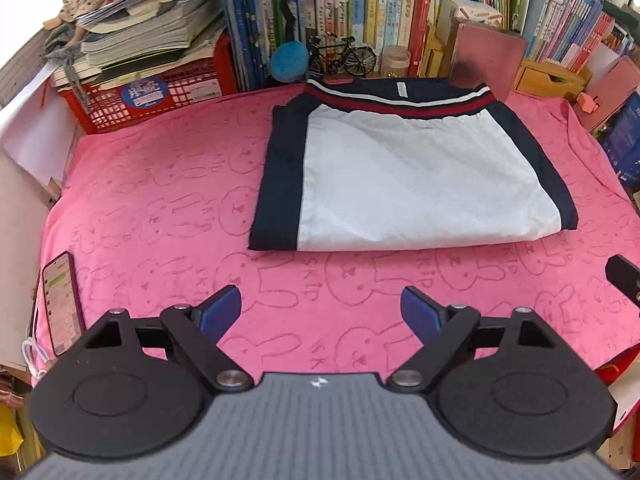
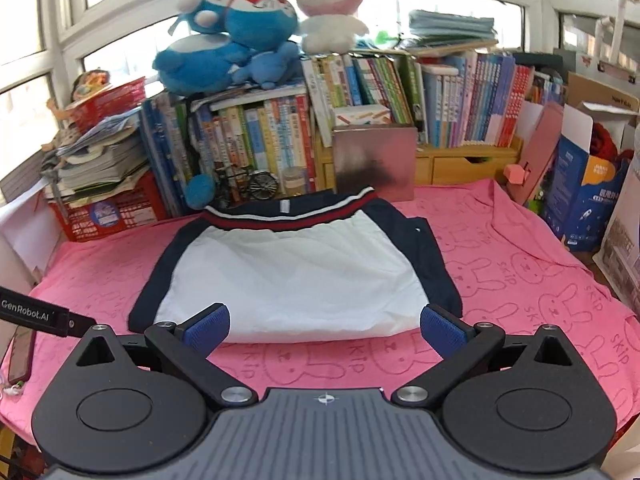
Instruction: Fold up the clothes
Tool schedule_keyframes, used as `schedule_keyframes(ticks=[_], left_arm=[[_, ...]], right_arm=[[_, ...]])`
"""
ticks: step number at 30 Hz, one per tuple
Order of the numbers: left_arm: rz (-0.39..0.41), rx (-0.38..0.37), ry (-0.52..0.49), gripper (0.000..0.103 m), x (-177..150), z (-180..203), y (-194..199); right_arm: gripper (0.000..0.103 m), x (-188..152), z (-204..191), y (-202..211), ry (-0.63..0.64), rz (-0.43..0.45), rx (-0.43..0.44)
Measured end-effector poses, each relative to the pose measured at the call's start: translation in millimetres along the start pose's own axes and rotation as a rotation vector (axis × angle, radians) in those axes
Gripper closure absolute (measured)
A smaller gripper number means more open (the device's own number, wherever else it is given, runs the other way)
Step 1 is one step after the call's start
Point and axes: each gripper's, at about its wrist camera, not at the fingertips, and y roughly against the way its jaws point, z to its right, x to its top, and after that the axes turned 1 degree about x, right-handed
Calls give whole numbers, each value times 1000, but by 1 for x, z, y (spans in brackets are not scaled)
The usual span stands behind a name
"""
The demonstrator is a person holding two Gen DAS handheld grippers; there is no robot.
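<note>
A folded white shirt (image 1: 404,176) with navy sides and a red, white and navy striped collar lies flat on the pink rabbit-print towel (image 1: 160,208). It also shows in the right wrist view (image 2: 296,280). My left gripper (image 1: 322,310) is open and empty, held above the towel in front of the shirt's near edge. My right gripper (image 2: 326,328) is open and empty, just before the shirt's near folded edge. A part of the right gripper (image 1: 624,276) shows at the right edge of the left wrist view.
A phone (image 1: 62,304) lies on the towel's front left. A red crate (image 1: 152,92) with stacked books stands at the back left. Books, a model bicycle (image 1: 344,56) and a pink board (image 1: 488,56) line the back. Boxes (image 2: 588,196) stand at the right.
</note>
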Motion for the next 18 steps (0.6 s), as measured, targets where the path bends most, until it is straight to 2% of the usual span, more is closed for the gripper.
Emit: schedule_keyframes(ticks=[8, 12, 18], left_arm=[[-47, 30, -5, 14, 33, 38, -40], [-57, 49, -21, 14, 47, 58, -70], [-68, 53, -32, 14, 53, 90, -122]], right_arm=[[0, 15, 62, -59, -113, -36, 3], [0, 10, 105, -95, -247, -71, -2], [0, -18, 174, -151, -526, -166, 14]])
